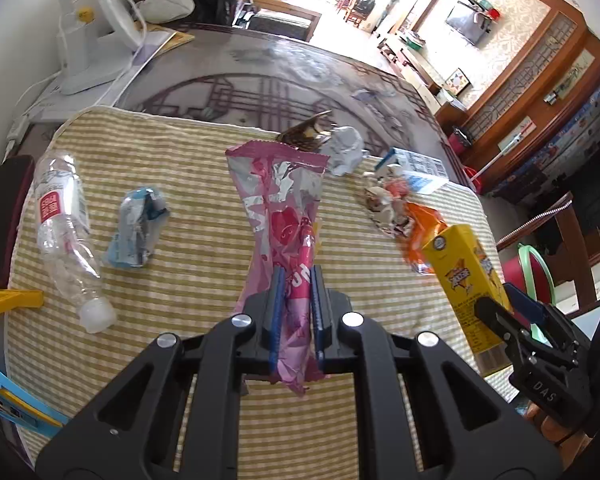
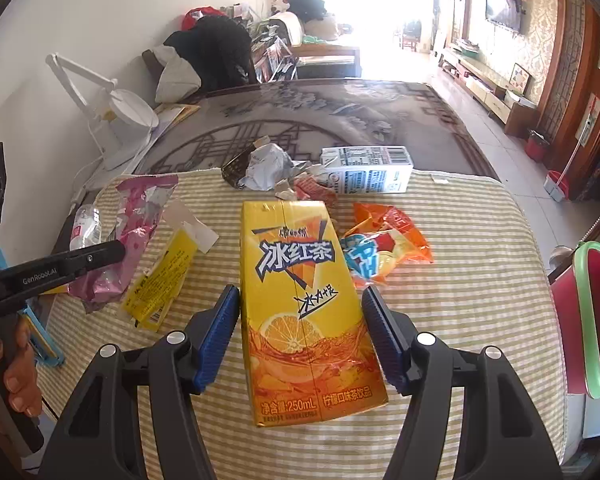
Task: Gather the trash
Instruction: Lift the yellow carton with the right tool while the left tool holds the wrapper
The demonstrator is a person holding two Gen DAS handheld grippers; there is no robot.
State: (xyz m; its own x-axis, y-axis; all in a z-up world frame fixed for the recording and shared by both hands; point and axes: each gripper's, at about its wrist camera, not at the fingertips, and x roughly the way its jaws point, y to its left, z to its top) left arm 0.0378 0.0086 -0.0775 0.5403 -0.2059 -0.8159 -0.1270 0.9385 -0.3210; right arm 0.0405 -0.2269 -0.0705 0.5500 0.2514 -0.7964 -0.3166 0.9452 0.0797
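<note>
- Nearest the left wrist camera: left tongs [image 1: 296, 280], clamped on a pink wrapper [image 1: 286, 200], blue pads pinching its lower part; top of the wrapper fanned out above the pads, bottom end crumpled below them.
- Nearest the right wrist camera: right tongs [image 2: 300, 308], clamped on a yellow carton [image 2: 300, 300], one pad against each long side; carton tilted, orange-slice print toward the camera.
- Seen from the left wrist: same carton [image 1: 466, 280] at far right in the right tongs [image 1: 496, 304].
- Seen from the right wrist: pink wrapper [image 2: 128, 232] at left, nipped in the left tongs [image 2: 116, 250]; a hand [image 2: 14, 364] on the handle at lower left.
- Left on the striped mat [image 1: 180, 280]: clear bottle [image 1: 64, 236] lying at far left, blue-grey wrapper [image 1: 138, 232] just beside it.
- Flat yellow wrapper [image 2: 160, 284] lying between pink wrapper and carton.
- Orange packet [image 2: 384, 244] just right of the carton.
- Farther back: crumpled paper [image 2: 266, 168], dark wrapper [image 2: 234, 168] touching it, white milk carton [image 2: 366, 170] on its side at the mat's far edge.
- Mat spread on a dark patterned bench [image 2: 340, 112]; white lamp [image 2: 104, 104] at its left edge.
- Red bin [image 2: 584, 316] with green rim at right, beside the bench.
</note>
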